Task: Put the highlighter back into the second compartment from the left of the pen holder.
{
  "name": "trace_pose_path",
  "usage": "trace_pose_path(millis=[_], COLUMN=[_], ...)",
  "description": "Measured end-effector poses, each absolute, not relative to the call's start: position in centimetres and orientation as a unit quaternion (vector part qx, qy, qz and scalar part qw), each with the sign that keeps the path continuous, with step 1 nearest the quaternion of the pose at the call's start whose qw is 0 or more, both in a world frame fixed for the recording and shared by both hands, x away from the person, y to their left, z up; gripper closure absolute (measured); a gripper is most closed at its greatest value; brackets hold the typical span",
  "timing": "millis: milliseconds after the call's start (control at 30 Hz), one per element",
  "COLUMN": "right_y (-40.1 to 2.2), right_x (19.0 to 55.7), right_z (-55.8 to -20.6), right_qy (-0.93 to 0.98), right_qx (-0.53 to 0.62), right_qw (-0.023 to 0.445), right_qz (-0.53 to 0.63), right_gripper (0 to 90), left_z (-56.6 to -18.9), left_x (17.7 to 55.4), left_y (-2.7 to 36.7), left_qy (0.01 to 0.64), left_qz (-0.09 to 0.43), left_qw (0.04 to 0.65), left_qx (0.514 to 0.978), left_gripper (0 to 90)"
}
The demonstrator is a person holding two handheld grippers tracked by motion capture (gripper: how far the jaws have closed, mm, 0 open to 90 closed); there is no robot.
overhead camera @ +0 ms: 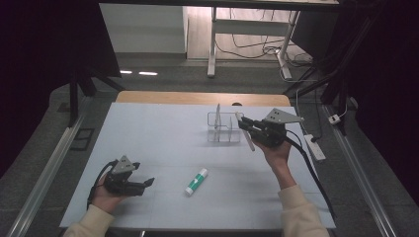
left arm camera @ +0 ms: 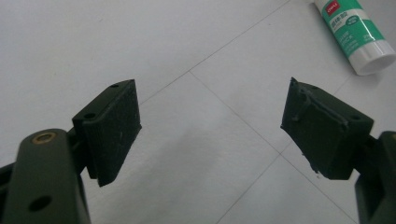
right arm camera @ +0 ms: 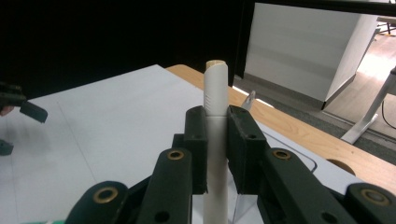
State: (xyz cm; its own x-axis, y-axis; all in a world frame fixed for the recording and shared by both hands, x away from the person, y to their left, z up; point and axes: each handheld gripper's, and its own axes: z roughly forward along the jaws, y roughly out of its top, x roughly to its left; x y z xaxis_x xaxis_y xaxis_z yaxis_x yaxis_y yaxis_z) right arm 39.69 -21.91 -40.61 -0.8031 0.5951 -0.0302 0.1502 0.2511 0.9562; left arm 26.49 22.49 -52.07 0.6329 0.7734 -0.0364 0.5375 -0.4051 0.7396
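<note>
- Right gripper (overhead camera: 245,129) clamps a white pen (right arm camera: 215,140) beside the clear organizer (overhead camera: 223,127), far right.
- Left gripper (overhead camera: 146,183) (near left) gapes empty, glue stick (overhead camera: 196,181) just right.

Setting: lab or office test bay. You are working at a white tabletop (overhead camera: 163,128) that is sitting between dark screens (overhead camera: 44,44), with aluminium rails (overhead camera: 47,170) flanking it, a power strip (overhead camera: 314,147) lying alongside, and loose cables (overhead camera: 257,49) trailing under desk legs (overhead camera: 212,44) behind.
</note>
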Motion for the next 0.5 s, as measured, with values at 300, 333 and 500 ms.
trace_pose_path(millis=[300, 333, 500], right_y=[-21.4, -21.3, -21.1], right_x=[40.4, 40.5, 40.9], right_z=[-40.0, -40.0, -39.8], right_qy=[0.751, 0.75, 0.749], right_qx=[0.261, 0.263, 0.264], right_qw=[0.211, 0.211, 0.211], right_qz=[0.568, 0.569, 0.571], right_gripper=[78.4, 78.4, 78.4], left_z=[-52.1, -52.1, -52.1], left_x=[26.5, 26.5, 26.5], left_y=[22.5, 22.4, 22.5], left_qy=[0.398, 0.398, 0.398], left_qz=[0.157, 0.156, 0.156], left_qw=[0.372, 0.372, 0.373], left_qx=[0.824, 0.824, 0.823], left_gripper=[19.6, 19.6, 19.5])
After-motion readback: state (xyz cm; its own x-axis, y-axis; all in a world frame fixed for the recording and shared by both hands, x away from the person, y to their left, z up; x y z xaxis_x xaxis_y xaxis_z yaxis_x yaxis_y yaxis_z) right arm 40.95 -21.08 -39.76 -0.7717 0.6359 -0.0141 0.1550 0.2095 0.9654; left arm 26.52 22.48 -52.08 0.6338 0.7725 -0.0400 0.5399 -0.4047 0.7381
